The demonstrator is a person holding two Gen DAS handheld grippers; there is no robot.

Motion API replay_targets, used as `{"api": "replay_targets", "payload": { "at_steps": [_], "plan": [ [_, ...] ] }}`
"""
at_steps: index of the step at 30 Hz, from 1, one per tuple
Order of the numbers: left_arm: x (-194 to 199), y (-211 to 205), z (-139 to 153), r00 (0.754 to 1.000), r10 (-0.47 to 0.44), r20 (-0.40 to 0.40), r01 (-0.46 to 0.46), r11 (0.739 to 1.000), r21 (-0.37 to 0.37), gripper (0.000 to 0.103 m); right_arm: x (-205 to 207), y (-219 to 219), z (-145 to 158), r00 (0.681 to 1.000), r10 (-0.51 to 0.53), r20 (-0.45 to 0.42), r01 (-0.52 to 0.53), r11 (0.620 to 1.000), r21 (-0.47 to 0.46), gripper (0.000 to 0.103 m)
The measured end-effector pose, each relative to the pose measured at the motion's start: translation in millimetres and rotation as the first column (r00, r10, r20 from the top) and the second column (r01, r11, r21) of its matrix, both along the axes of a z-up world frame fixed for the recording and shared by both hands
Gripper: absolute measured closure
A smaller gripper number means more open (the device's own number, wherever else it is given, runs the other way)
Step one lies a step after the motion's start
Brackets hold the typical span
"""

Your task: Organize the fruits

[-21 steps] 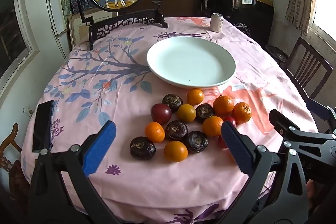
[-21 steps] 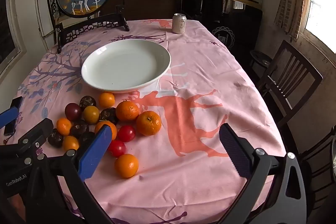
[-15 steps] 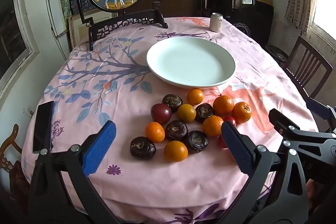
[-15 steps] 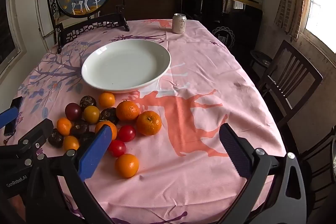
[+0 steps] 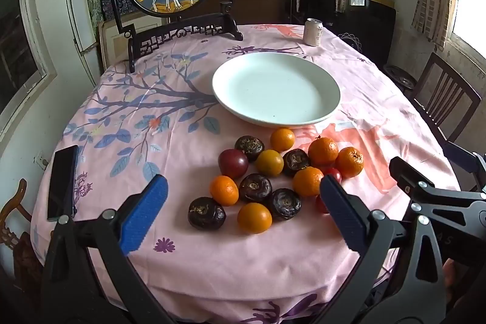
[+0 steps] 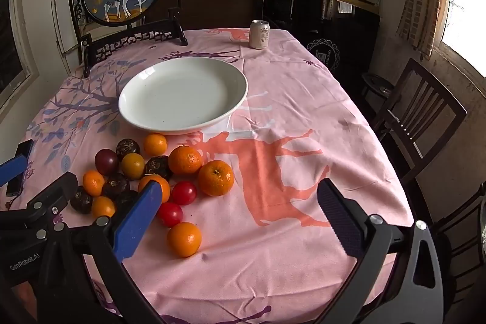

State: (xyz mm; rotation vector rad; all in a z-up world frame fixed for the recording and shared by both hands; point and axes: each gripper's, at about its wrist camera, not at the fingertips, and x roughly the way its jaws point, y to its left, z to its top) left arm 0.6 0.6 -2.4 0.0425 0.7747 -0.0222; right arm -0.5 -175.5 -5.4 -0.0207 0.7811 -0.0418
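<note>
Nothing has shifted over the last moment: both grippers, left (image 5: pixel 243 211) and right (image 6: pixel 240 214), hover wide open and empty short of the fruits (image 5: pixel 273 172), which lie clustered on the tabletop (image 6: pixel 303 111) just before the empty plate (image 5: pixel 275 91); sorting hasn't begun

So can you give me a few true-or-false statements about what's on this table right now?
1. The white plate has no fruit on it. True.
2. The left gripper is shut on an orange. False: it is open and holds nothing.
3. A drink can stands beyond the plate. True.
4. The two small red fruits lie on the plate. False: they lie on the tablecloth with the other fruit.
5. The right gripper is open. True.
</note>
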Motion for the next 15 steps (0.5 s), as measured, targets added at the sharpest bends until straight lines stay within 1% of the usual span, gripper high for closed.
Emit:
{"api": "replay_targets", "payload": {
  "at_steps": [15],
  "plan": [
    [-1.4,0.8,-0.7,1.000,-0.002,0.001,0.002,1.000,0.001,0.002,-0.1,0.5,0.4,1.000,0.001,-0.001,-0.001,1.000,0.001,0.001]
  ]
}}
